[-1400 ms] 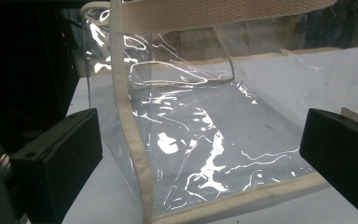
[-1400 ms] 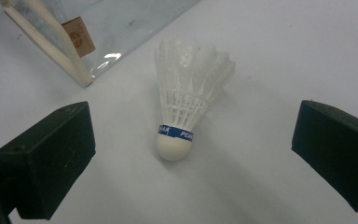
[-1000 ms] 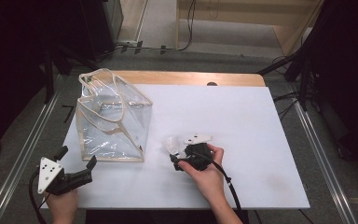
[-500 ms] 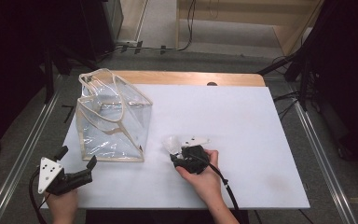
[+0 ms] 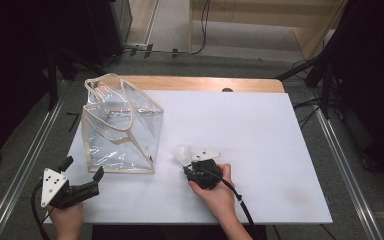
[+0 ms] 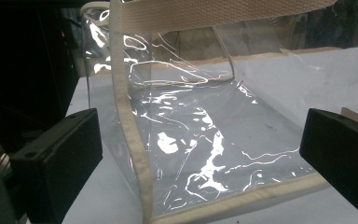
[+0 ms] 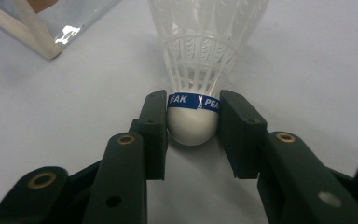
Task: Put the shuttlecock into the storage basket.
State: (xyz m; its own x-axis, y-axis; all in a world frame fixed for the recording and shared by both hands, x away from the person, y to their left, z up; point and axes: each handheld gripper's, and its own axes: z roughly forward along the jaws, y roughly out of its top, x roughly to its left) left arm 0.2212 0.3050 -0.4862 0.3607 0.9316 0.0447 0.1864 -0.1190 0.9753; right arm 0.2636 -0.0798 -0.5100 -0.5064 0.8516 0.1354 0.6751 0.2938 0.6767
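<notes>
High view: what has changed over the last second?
Almost nothing. The right hand-held gripper stays closed on the white plastic shuttlecock on the white table, shifting at most slightly. The left hand-held gripper stays open near the clear plastic tote bag.

Bag (image 5: pixel 120 127) on table (image 5: pixel 260 130) left; shuttlecock (image 5: pixel 182 154) just right.

One clear plastic bag (image 5: pixel 121 127), one white shuttlecock (image 7: pixel 199 70), two handheld grippers, left (image 5: pixel 82 187), right (image 5: pixel 196 170), one white table (image 5: pixel 260 145)
</notes>
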